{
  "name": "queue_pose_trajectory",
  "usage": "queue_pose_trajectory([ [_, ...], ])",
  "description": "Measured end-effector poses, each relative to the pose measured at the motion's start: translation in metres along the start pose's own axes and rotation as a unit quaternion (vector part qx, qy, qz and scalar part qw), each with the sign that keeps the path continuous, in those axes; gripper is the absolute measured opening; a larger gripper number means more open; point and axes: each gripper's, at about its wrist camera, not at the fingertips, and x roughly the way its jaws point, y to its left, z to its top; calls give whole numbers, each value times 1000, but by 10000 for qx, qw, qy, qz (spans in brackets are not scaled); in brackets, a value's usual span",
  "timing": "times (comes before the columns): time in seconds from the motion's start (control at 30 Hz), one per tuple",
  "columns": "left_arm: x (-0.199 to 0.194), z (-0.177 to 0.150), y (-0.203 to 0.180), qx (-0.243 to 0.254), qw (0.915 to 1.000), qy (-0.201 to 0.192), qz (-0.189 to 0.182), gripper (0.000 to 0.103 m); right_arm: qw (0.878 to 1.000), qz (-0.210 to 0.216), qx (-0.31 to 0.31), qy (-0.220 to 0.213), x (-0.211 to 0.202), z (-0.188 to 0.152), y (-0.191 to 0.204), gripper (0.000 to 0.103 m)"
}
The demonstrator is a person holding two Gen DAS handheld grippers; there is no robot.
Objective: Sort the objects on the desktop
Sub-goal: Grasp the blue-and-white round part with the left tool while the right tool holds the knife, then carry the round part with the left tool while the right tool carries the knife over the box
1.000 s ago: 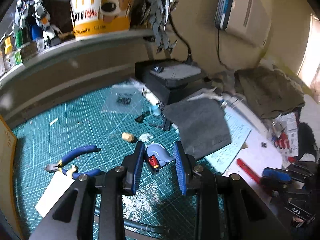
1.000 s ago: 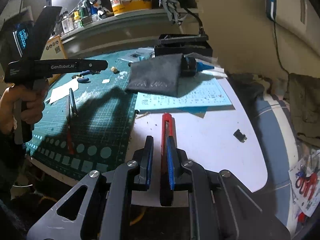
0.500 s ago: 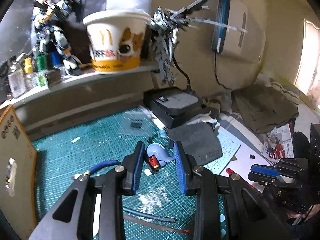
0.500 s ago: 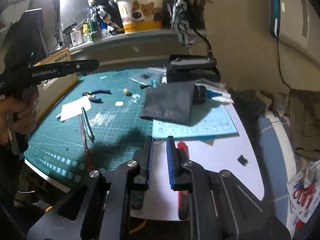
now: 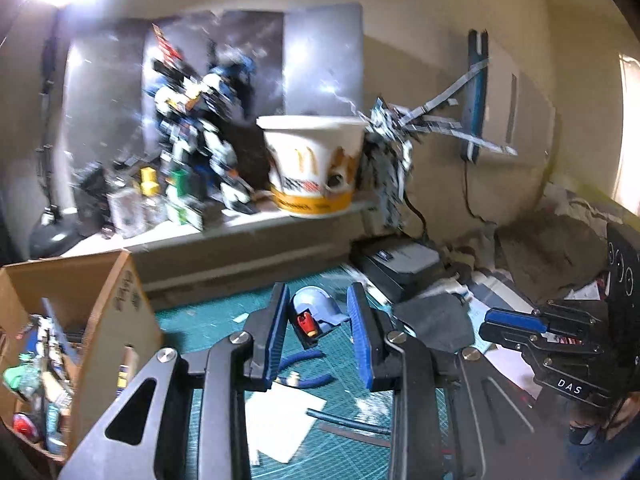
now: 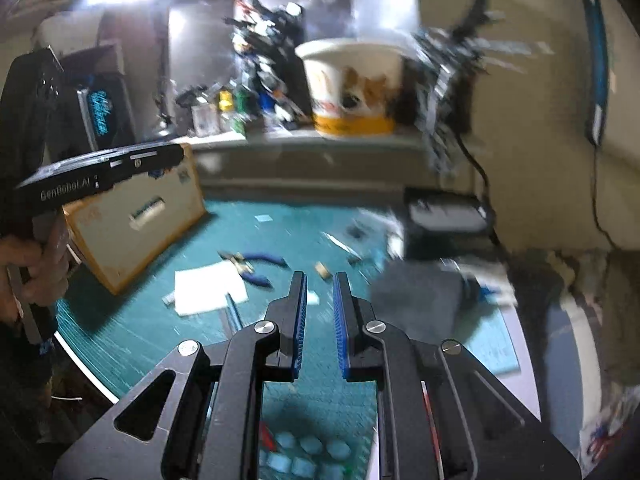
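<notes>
A green cutting mat [image 5: 208, 320] is seen below both grippers. A blue-grey model part [image 5: 316, 312] is clamped in the left gripper [image 5: 318, 332]. The right gripper [image 6: 320, 320] is closed, nothing visibly held.

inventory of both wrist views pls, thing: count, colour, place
model part: 1, blue-grey with red, between left gripper's pads
cardboard box: 1, brown, mat's left end, full of bits
cutting mat: 1, teal, desk
pliers: 1, blue handles, mat
paper: 1, white, mat beside pliers
cloth: 1, dark grey, mat's right edge
black box: 1, back of desk
cup: 1, white-yellow, shelf
robot models: 2, shelf, either side of cup
left gripper: black, blue pads
right gripper: nearly shut, empty
</notes>
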Motion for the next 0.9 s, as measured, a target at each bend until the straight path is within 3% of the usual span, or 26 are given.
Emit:
queue_pose_trajectory([
  [0.47,-75,15,45,-131,9962,-583,631,30,9942,641,-673,-537,4,63,78,12],
  [0.9,-118,8,76,-273,9914,-675,1088,30,9850,1062,-1098,-808,1,87,129,12],
])
